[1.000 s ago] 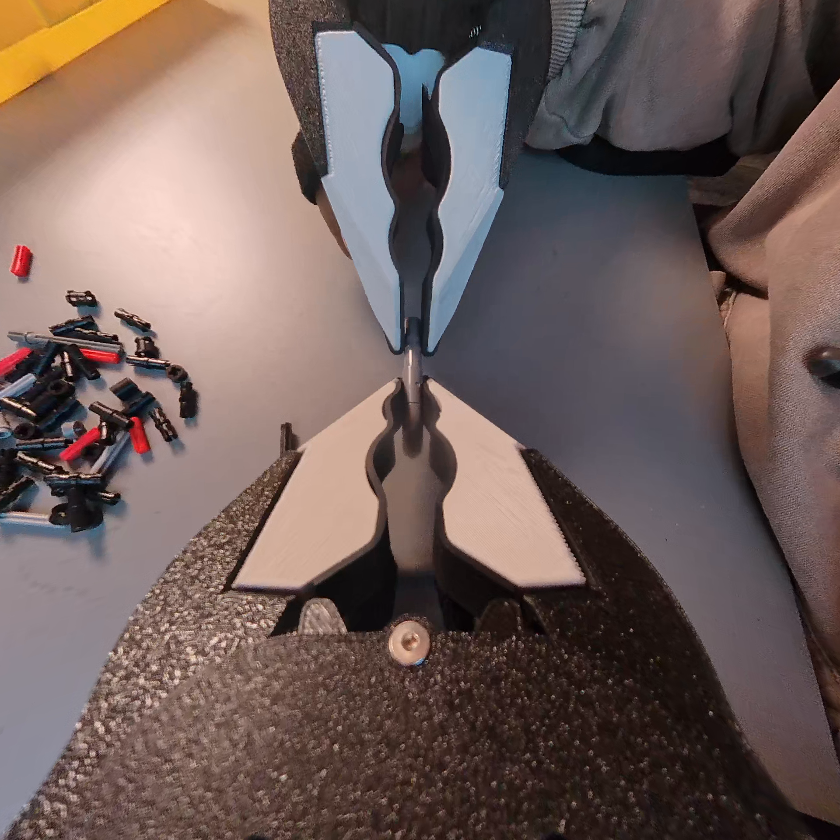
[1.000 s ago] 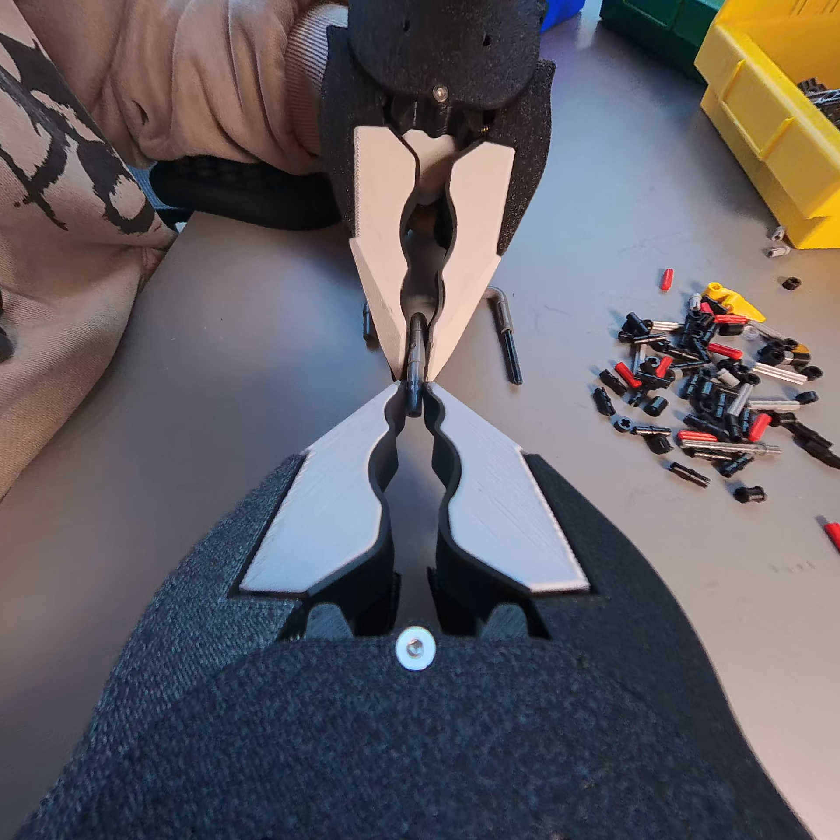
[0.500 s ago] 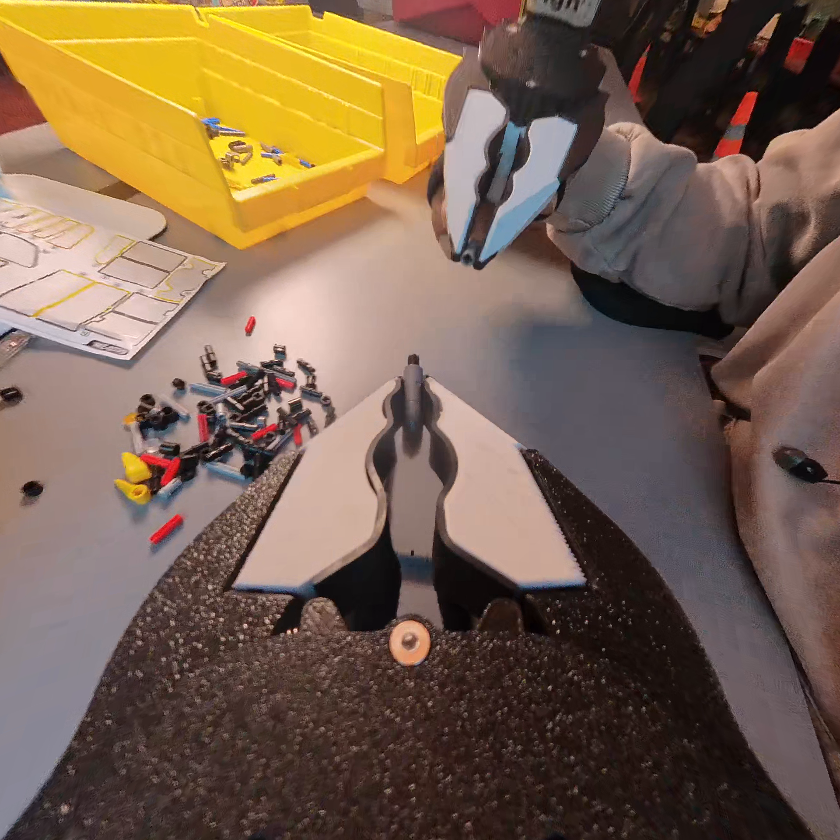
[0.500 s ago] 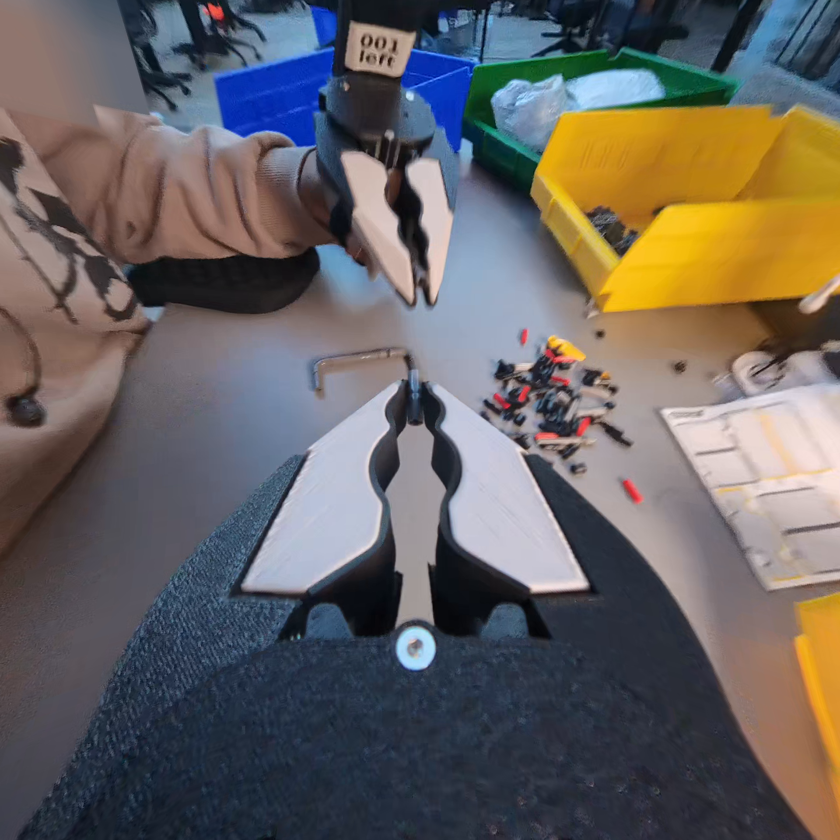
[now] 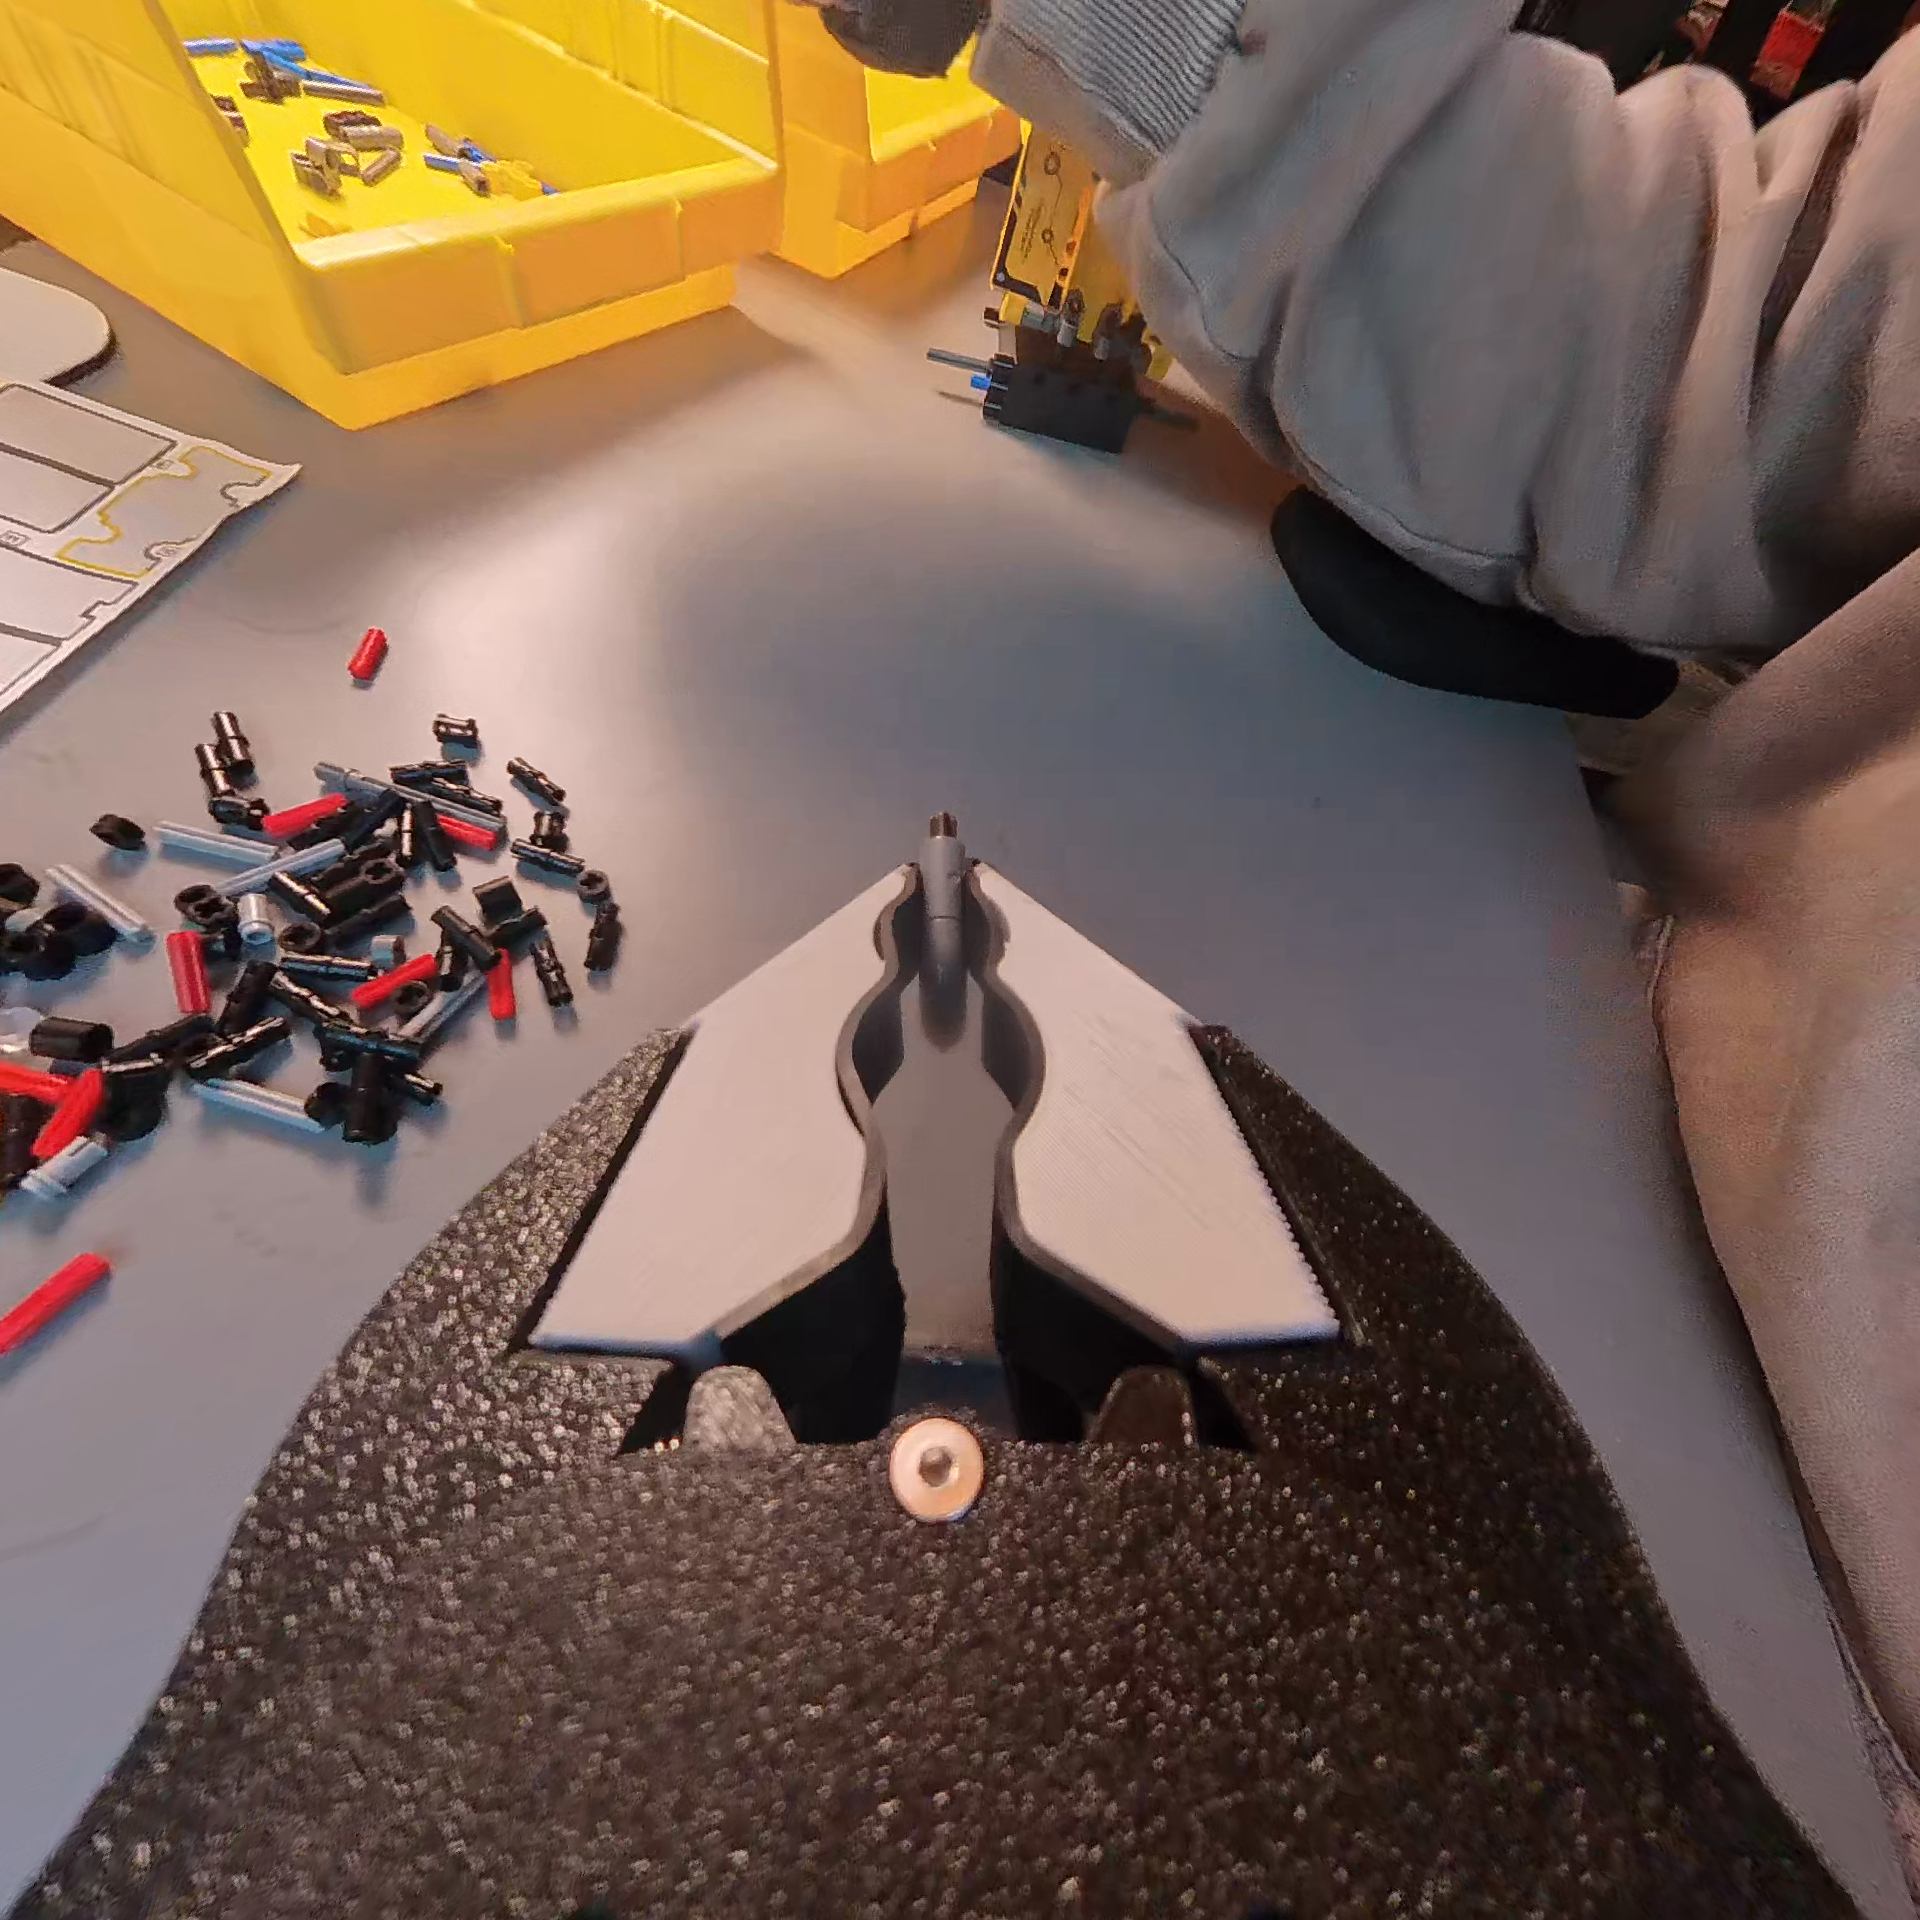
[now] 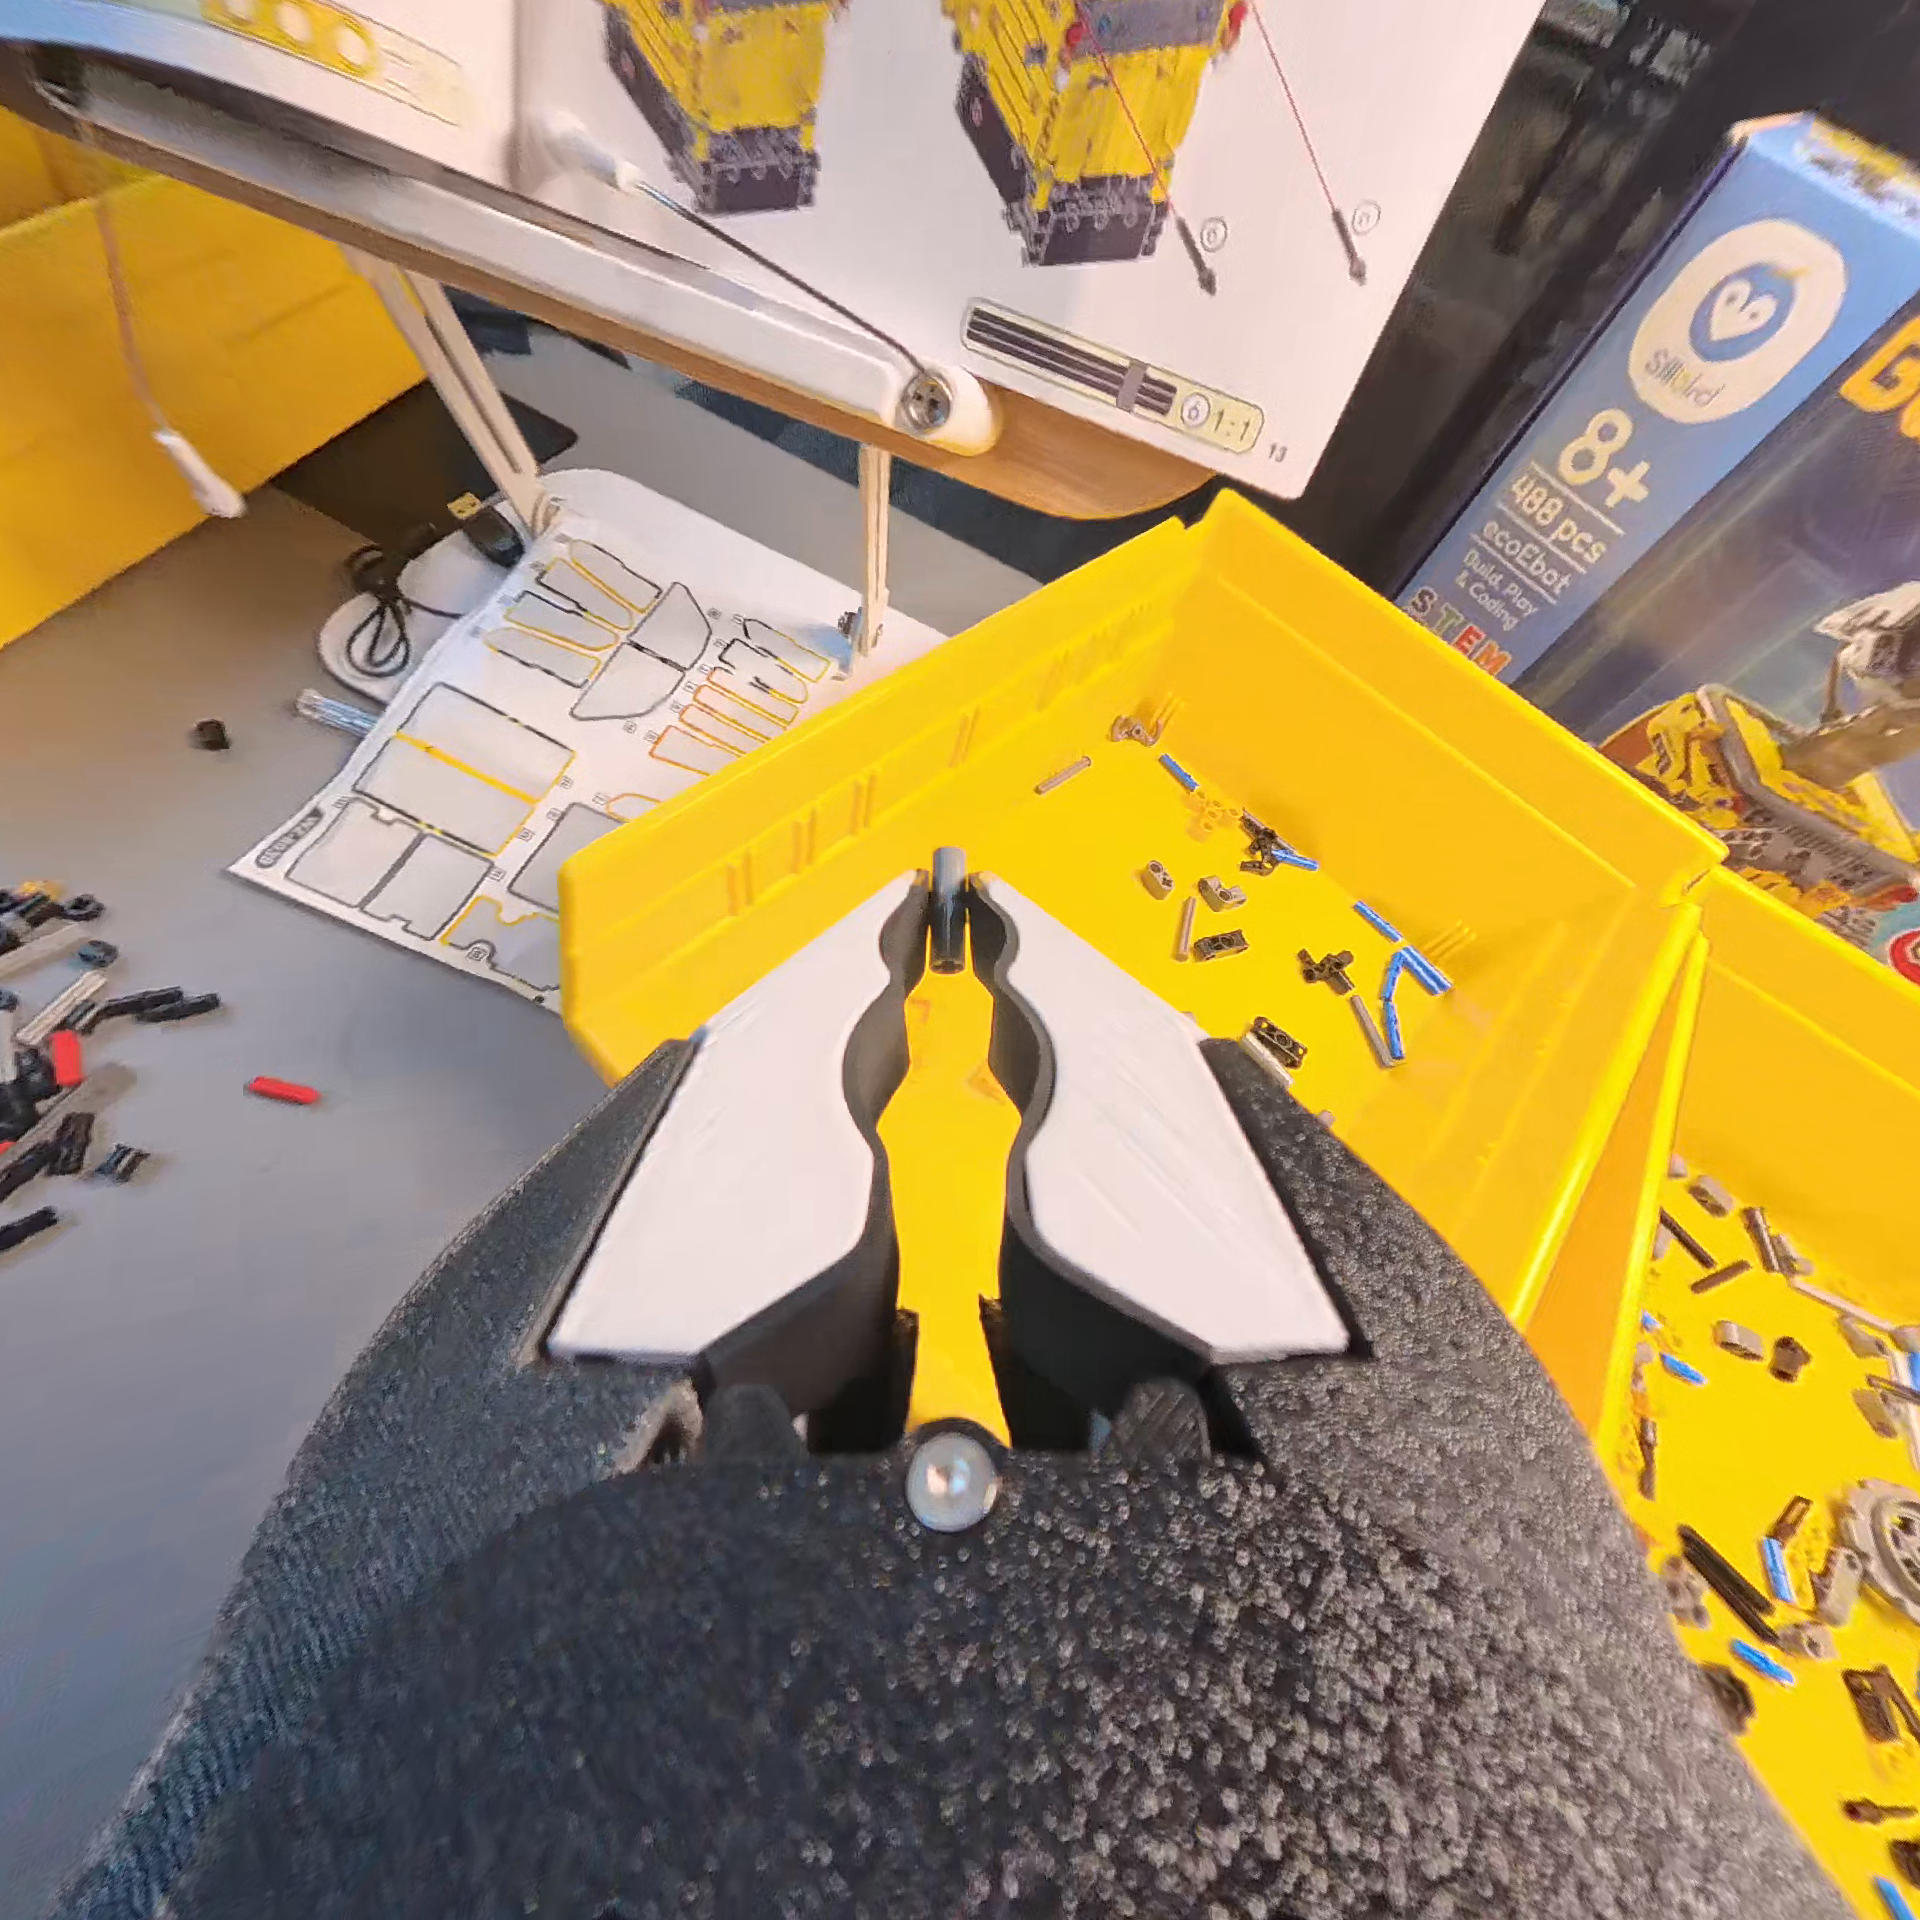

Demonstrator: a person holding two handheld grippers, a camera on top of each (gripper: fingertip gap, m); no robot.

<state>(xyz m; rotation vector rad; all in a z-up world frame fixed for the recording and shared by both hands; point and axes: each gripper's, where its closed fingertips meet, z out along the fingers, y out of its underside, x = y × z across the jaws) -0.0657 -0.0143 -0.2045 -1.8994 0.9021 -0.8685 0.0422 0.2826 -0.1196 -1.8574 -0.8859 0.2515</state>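
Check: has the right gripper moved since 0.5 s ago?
Yes. The right gripper, shut on a dark pin, swung away from the grey table and now points over the yellow bin.

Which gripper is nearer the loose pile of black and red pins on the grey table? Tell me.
Left. The left gripper hangs just right of the pile of black and red pins, shut on a dark grey pin. The right gripper, holding a small pin, is over the yellow bin, away from the pile.
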